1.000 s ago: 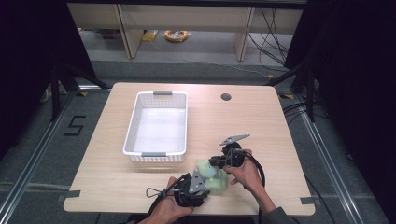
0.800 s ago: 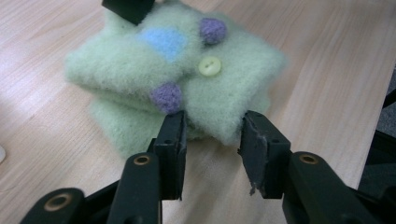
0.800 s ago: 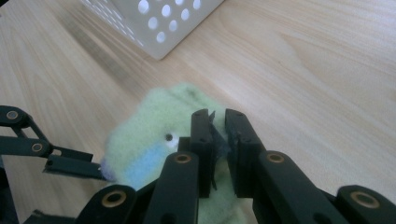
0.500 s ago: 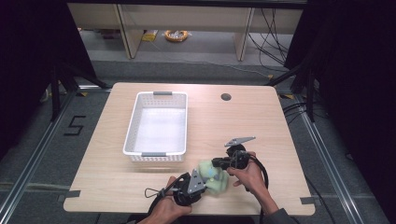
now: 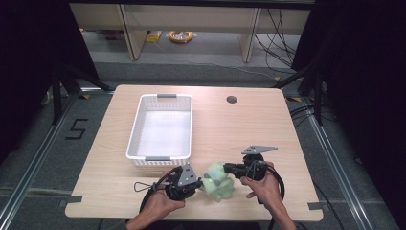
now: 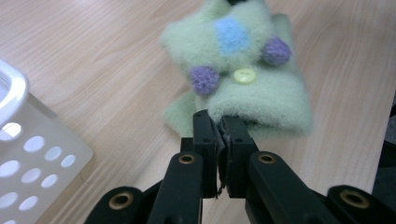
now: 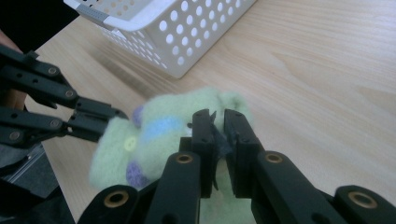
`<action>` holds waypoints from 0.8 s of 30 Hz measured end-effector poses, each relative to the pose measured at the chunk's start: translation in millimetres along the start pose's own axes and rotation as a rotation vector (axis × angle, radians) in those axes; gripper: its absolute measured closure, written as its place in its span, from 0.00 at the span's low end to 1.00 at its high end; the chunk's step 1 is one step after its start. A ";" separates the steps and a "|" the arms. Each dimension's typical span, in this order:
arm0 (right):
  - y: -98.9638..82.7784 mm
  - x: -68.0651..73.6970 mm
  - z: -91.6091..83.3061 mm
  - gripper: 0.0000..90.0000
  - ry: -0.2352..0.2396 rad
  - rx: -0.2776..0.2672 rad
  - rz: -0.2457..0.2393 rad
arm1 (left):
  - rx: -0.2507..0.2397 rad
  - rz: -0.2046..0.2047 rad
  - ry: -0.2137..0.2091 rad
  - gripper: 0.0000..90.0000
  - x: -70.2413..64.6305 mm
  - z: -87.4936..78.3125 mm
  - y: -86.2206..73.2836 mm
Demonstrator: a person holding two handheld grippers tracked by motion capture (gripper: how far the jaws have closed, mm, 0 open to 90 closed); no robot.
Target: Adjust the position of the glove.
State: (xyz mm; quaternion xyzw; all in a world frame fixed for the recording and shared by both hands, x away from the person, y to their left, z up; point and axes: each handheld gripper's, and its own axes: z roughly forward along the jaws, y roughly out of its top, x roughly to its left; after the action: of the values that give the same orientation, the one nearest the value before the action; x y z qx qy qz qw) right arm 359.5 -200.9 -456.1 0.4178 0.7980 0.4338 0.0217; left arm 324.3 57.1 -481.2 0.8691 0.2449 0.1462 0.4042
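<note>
Left gripper (image 5: 198,182) just closed, now pinching the near edge of the pale green fleece cloth (image 5: 219,180) with its button and felt dots. Right gripper (image 5: 229,168) clamped on the opposite edge. Cloth lifted slightly off the table (image 5: 268,120), beside the white perforated basket (image 5: 143,125). Probably next: carried toward the basket.

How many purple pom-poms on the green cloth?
2 visible on the green cloth: purple pom-pom left of the yellow button, another upper right. More may be hidden in folds.
</note>
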 end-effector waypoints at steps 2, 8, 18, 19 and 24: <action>-5.7 3.4 -0.6 0.93 -0.021 -0.012 0.003 | 0.004 0.018 -0.014 0.96 5.1 1.7 0.0; -18.7 13.2 -1.2 0.93 -0.027 -0.031 0.030 | 0.008 0.012 -0.037 0.96 14.0 3.4 2.7; -36.4 32.0 -8.4 0.92 -0.058 -0.059 0.016 | 0.012 0.037 -0.046 0.96 16.9 10.8 3.5; -39.4 36.7 -9.2 0.92 -0.059 -0.048 0.060 | 0.015 0.045 -0.040 0.96 18.0 10.3 4.4; -47.7 36.3 -5.6 0.92 -0.077 -0.042 -0.012 | 0.016 0.068 -0.042 0.96 17.5 17.1 5.0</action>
State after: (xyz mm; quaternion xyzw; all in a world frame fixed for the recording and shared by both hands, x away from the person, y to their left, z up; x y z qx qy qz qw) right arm 302.7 -192.9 -474.7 0.4291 0.7896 0.4339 0.0639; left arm 348.3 53.1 -487.2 0.8830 0.2079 0.1397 0.3969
